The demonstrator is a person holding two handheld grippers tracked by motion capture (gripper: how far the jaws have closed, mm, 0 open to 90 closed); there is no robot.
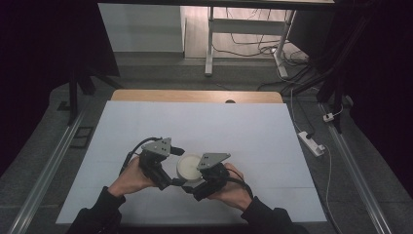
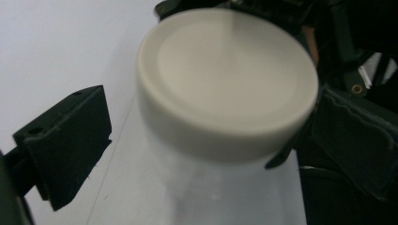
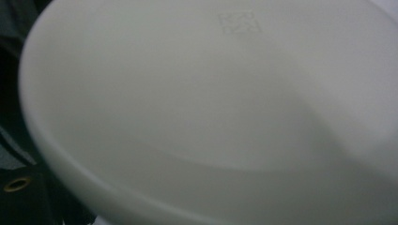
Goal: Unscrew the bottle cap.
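White jar (image 1: 189,167) — near table (image 1: 146,122) front edge, between left gripper (image 1: 171,176) and right gripper (image 1: 191,187); left jaws wide around it, right jaws' state cannot be told.

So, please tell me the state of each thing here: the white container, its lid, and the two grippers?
White container: closed, held above the table between both grippers.
Lid: on the container, cream, flat top.
Left gripper: jaws apart, one jaw clear of the container wall.
Right gripper: at the container's other side; whether open or shut cannot be told.
Table: white top, container near its front edge.
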